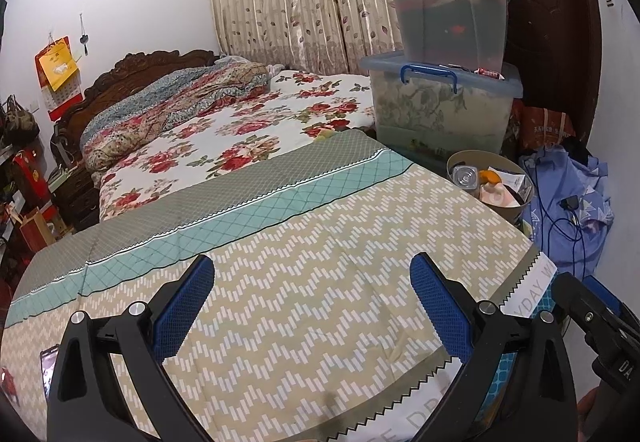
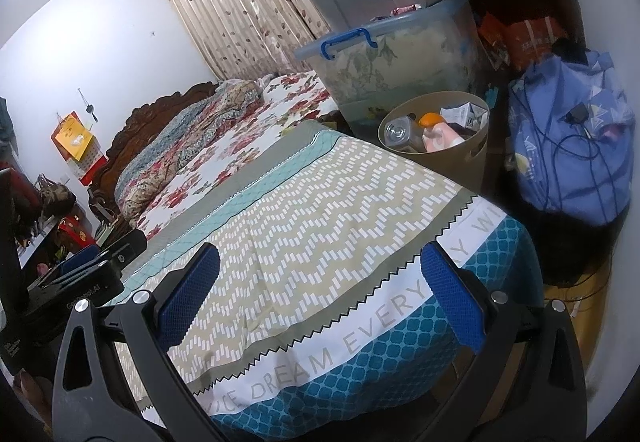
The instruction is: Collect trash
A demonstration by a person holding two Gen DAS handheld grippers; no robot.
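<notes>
Nearest, the left gripper (image 1: 312, 306) and right gripper (image 2: 318, 294) both gape wide and empty over the zigzag-patterned cloth (image 2: 320, 210). No loose trash shows there, so collection looks finished or nearly so; next comes a check for leftovers. At two o'clock the beige bin (image 2: 460, 154) holds the trash (image 2: 430, 130). Beyond lies the floral bed (image 1: 248, 122).

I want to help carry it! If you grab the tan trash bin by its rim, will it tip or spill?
The tan trash bin looks like thin plastic, so probably light and slightly bendy. It is nearly full, a clear bottle and an orange near the top, so tilting could spill them.
</notes>
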